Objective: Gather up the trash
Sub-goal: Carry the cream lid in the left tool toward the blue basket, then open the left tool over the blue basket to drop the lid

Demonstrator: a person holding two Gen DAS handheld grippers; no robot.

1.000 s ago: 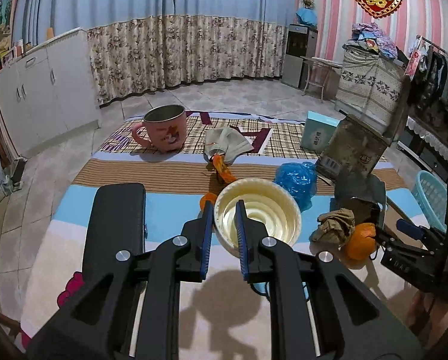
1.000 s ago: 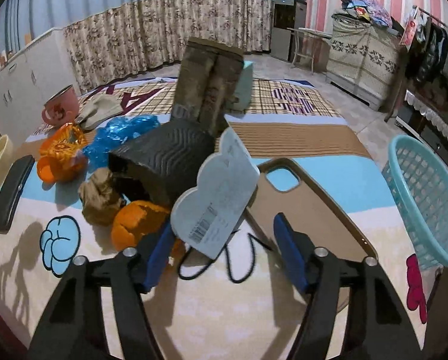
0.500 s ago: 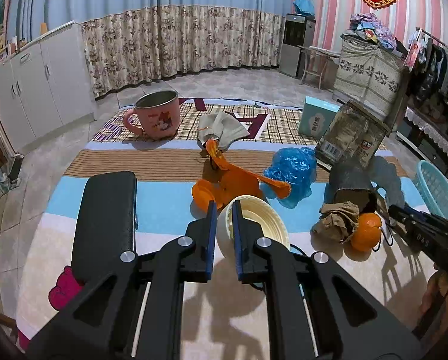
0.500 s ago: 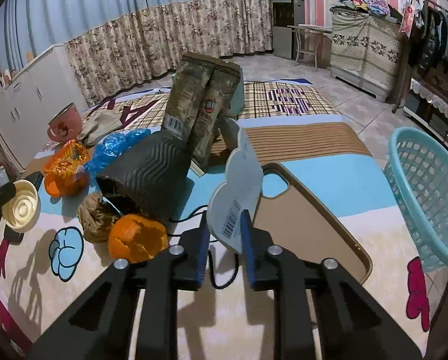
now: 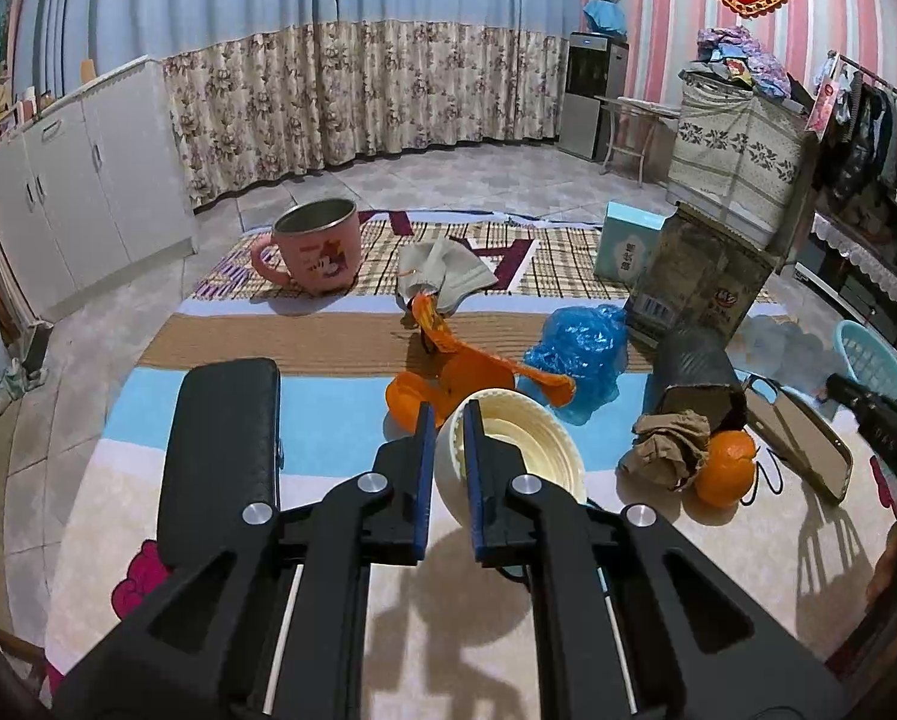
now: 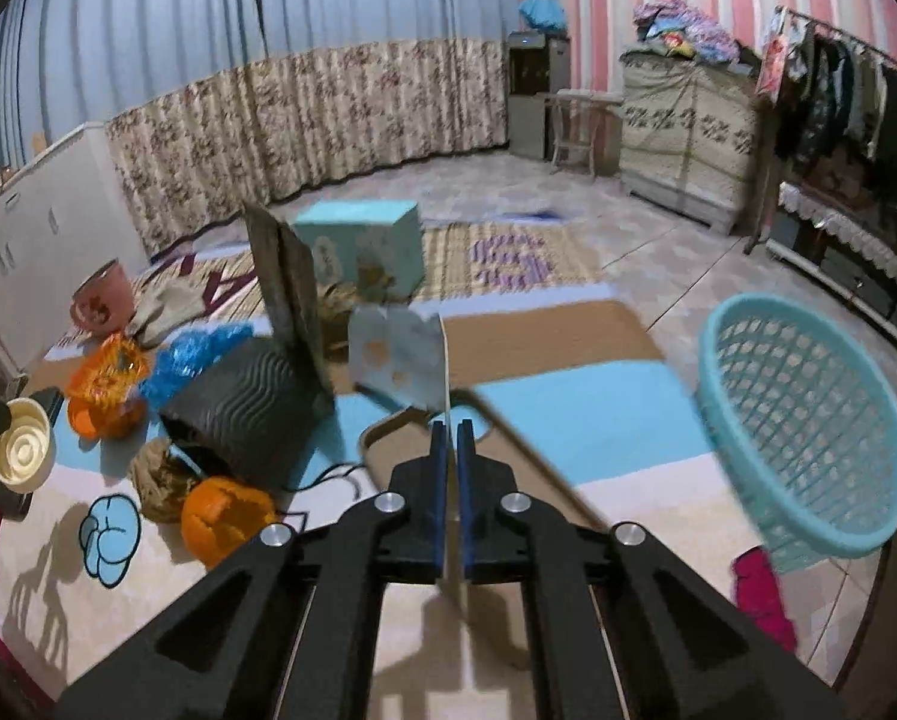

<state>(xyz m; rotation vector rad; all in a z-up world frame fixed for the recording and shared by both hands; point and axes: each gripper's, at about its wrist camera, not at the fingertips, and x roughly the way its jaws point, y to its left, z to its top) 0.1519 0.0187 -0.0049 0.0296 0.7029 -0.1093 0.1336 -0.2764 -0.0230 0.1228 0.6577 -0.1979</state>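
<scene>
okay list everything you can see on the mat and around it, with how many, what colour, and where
cream bowl: one, cream, held off the mat near its front
paper tag: one, pale grey, held edge-on above the mat
basket: one, turquoise, right of the mat
mug: one, pink, far left
black case: one, black, left front
orange peels: a pile, orange, centre
blue bag: one, blue, crumpled, centre
orange: one, orange, right front
black cup: one, black, on its side
box: one, teal, far side
left gripper: one, black, shut on the bowl's rim
right gripper: one, black, shut on the tag
</scene>
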